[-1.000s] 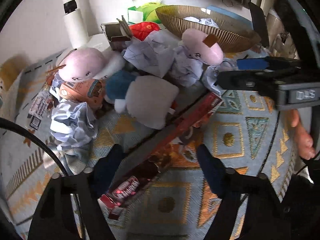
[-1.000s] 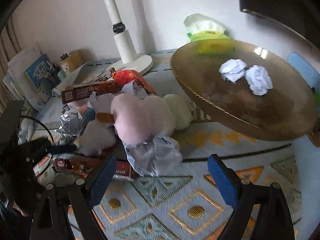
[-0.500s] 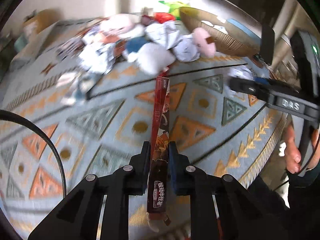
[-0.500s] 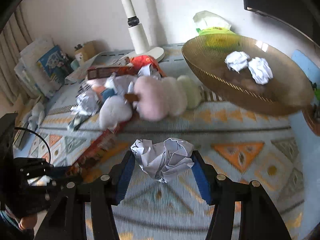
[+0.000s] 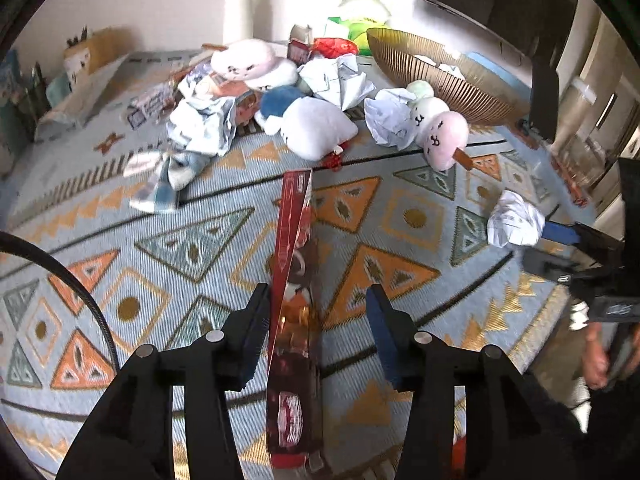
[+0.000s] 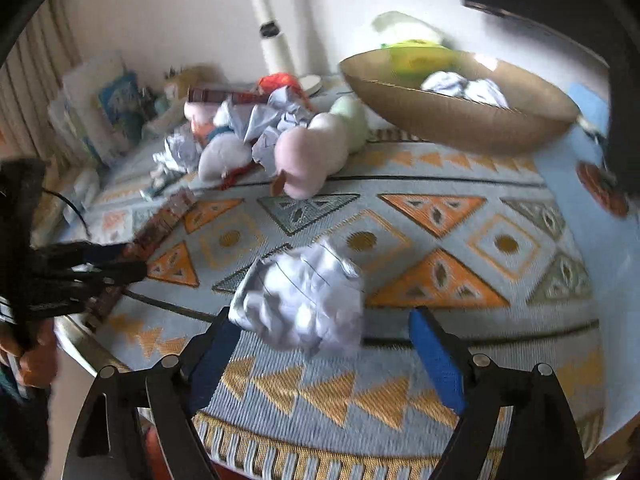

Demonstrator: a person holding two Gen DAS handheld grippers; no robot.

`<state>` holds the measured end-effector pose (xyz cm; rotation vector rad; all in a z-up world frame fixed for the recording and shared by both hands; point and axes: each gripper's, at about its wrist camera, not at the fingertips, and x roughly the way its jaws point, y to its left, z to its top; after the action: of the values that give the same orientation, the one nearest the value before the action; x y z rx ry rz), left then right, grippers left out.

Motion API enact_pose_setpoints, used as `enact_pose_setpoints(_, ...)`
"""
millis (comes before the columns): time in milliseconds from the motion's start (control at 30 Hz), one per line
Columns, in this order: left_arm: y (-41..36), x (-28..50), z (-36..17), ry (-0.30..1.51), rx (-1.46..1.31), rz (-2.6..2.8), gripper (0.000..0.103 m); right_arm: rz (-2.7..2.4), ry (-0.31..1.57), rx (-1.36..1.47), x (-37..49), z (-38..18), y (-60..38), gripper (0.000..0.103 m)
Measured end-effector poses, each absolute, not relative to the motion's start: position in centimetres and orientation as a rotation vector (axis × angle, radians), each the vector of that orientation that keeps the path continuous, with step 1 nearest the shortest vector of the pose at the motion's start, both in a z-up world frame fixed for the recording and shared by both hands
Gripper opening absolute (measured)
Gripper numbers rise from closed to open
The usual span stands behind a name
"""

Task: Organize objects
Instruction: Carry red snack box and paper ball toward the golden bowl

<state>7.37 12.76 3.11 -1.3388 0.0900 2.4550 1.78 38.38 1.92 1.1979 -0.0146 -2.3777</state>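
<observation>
My left gripper (image 5: 318,326) is open; a long red snack box (image 5: 294,300) stands on edge between its fingers, against the left one, on the patterned cloth. My right gripper (image 6: 326,354) is open, with a crumpled white paper ball (image 6: 304,302) lying loose between its fingers near the table's front edge. That ball also shows at the right of the left wrist view (image 5: 514,220), beside the right gripper's blue fingertip. The left gripper and red box show at the left of the right wrist view (image 6: 116,268).
A pile of plush toys (image 5: 320,128), crumpled papers (image 5: 340,80) and snack packs (image 5: 334,46) lies at the back. A gold ribbed bowl (image 6: 452,120) holding paper balls (image 6: 464,84) stands back right. A white pole (image 6: 272,36) rises behind. Books (image 6: 116,100) lean at the left.
Both grippers have opened: the left let go of the red box, the right let go of the paper ball. Both have drawn back toward the table's front edge.
</observation>
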Motion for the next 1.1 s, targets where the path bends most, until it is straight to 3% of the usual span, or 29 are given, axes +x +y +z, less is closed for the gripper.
enact_pose_setpoints(200,13.1,7.7,2.7,0.190,-1.293,2.509,0.045,-2.347,-0.133,1.211,1.6,2.1,38.3,0.086)
enact_pose_setpoints(267,13.0,8.0,2.7,0.199,-1.270,2.526,0.025,-2.356,-0.105,1.206,1.5,2.0,37.4,0.086)
enact_pose_setpoints(367,13.4,7.8,2.7,0.168,-1.275,2.540,0.014,-2.389,-0.057,1.215,0.8,2.0,36.3,0.086)
enact_pose_setpoints(567,13.0,7.9,2.7,0.117,-1.283,2.544,0.014,-2.357,-0.078,1.208,-0.4,2.0,35.5,0.085)
enact_pose_setpoints(700,13.1,8.4,3.0,0.097,-1.261,2.549,0.014,-2.382,-0.049,1.194,-0.2,2.0,35.1,0.058)
enact_pose_setpoints(1100,15.4,8.2,8.6,0.092,-1.089,2.560,0.014,-2.443,0.241,0.970,3.8,5.1,34.6,0.058)
